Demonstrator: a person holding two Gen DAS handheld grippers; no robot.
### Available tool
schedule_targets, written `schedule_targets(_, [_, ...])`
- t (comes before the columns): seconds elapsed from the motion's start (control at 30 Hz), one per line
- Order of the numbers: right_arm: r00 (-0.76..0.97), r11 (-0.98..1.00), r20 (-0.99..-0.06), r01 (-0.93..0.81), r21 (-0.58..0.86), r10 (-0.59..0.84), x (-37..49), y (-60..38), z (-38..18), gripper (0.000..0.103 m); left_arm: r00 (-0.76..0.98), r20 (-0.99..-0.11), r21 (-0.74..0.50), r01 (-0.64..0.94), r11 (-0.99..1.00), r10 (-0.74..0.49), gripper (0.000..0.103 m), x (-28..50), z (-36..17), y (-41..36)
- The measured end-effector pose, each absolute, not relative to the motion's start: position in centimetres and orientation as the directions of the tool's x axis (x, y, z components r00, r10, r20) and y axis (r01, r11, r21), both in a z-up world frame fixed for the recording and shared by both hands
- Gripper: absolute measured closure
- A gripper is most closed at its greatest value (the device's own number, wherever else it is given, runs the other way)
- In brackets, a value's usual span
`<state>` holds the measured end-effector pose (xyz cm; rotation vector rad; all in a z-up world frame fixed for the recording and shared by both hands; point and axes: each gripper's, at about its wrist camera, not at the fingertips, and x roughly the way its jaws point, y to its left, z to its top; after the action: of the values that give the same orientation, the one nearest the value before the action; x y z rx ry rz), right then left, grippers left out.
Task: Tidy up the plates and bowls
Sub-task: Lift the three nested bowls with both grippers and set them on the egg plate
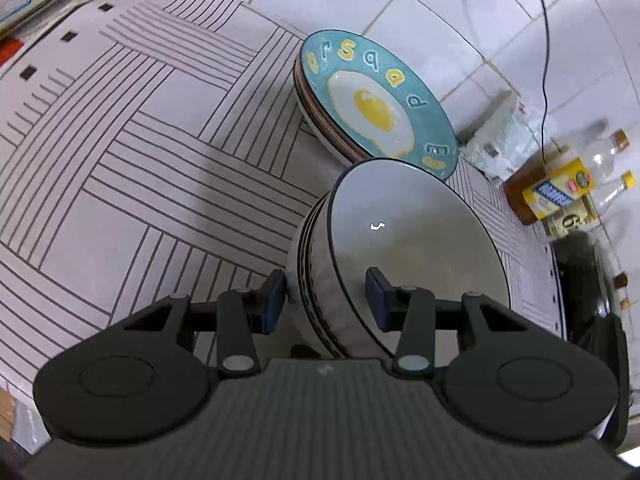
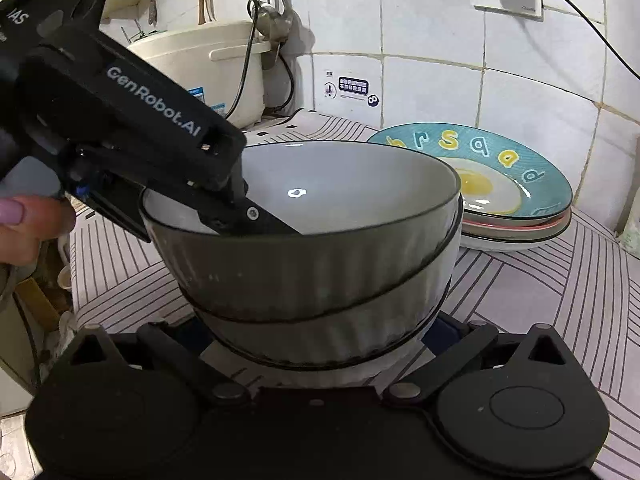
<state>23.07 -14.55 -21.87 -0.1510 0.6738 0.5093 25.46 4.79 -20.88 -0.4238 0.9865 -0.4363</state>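
Left wrist view: left claw (image 1: 326, 300) straddles, jaws apart, top bowl's (image 1: 408, 256) rim for nesting; right claw's (image 2: 320, 344) jaws hidden.

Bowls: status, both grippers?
Left gripper open, fingers straddling top bowl wall. Right gripper open around the stack's base. Plates stacked behind, apart.

Grey ribbed bowls (image 2: 320, 280) with dark rims sit nested in a stack, the top one tilted. Just beside them, a teal fried-egg plate (image 1: 376, 100) tops a plate stack (image 2: 516, 232).
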Motion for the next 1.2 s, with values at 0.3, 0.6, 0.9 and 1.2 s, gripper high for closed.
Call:
schedule_targets(0.3, [0.718,0.886,-0.575,-0.462,0.029,0.393,21.5,-14.4,-21.4,0.0,0.475,-0.698,-0.492,0.226,0.841,-0.536,0.061,24.7,-18.7,4.6])
schedule_targets(0.6, [0.778,0.903,-0.518,-0.428,-0.022,0.356,21.6,-14.9,-18.9,0.0,0.481,-0.69,-0.439,0.318,0.841,-0.542,0.061,25.6,-15.1,3.1])
schedule_targets(0.9, [0.815,0.924,-0.486,-0.38,-0.038,0.315,23.4,-15.6,-17.0,0.0,0.478,-0.676,-0.419,0.376,0.827,-0.56,0.061,28.2,-12.5,2.2])
schedule_targets(1.2, [0.841,0.941,-0.461,-0.336,-0.031,0.285,26.1,-15.6,-17.2,0.0,0.467,-0.694,-0.386,0.401,0.831,-0.548,0.06,32.0,-12.3,1.5])
